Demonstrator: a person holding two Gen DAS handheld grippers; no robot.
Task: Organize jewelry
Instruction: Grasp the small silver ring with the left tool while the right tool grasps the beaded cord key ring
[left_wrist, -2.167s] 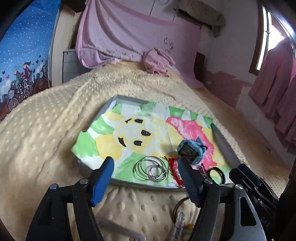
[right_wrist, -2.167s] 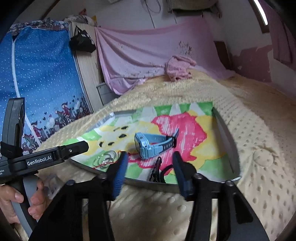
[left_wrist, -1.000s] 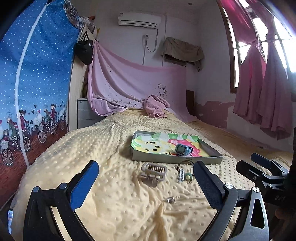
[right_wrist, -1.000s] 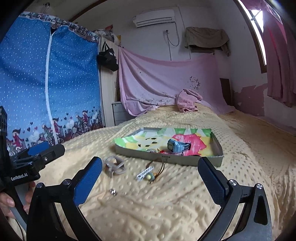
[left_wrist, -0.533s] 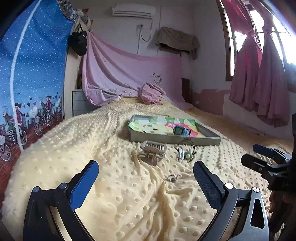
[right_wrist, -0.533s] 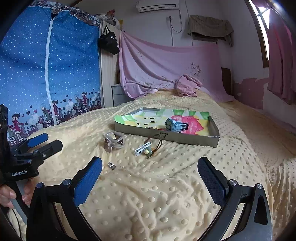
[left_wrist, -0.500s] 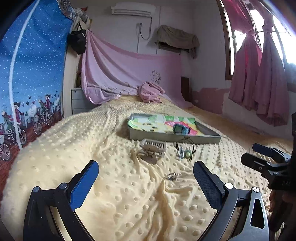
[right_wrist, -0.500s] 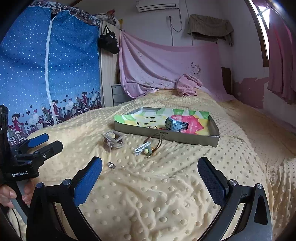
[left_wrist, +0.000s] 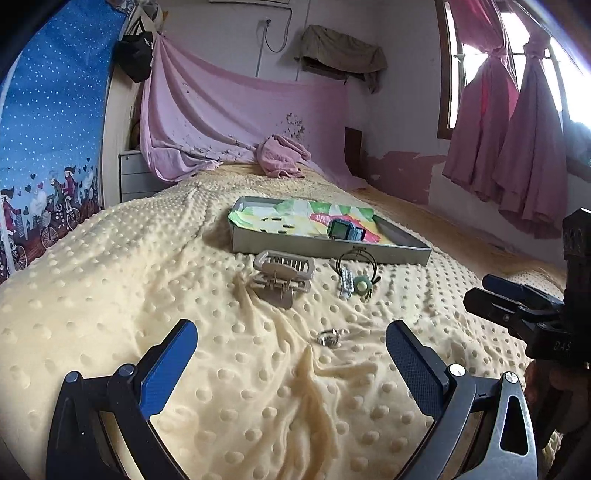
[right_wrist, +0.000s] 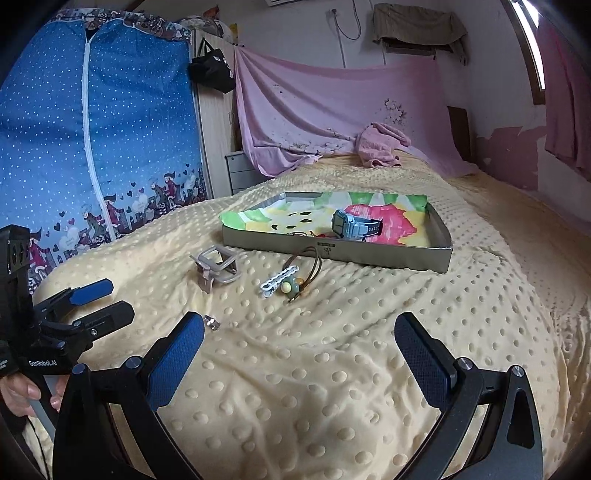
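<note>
A grey tray (left_wrist: 325, 248) (right_wrist: 332, 251) with a colourful paper lining lies on the yellow dotted blanket. In it stands a blue watch (left_wrist: 345, 229) (right_wrist: 354, 223). In front of the tray lie a beige hair claw clip (left_wrist: 283, 275) (right_wrist: 218, 264), a brown cord with a green bead and a white clip (left_wrist: 356, 275) (right_wrist: 291, 278), and a small silver ring (left_wrist: 328, 336) (right_wrist: 211, 322). My left gripper (left_wrist: 288, 350) is open and empty, just before the ring. My right gripper (right_wrist: 295, 343) is open and empty, set back from the items.
The bed (left_wrist: 110, 280) fills the view. A pink cloth (left_wrist: 282, 155) lies at its far end. A blue dotted wardrobe cover (right_wrist: 92, 140) stands on the left. Pink curtains (left_wrist: 517, 155) hang at the right. The other gripper shows at each view's edge.
Both grippers have pulled back from the tray and opened wide. In the last half second they have hardly moved.
</note>
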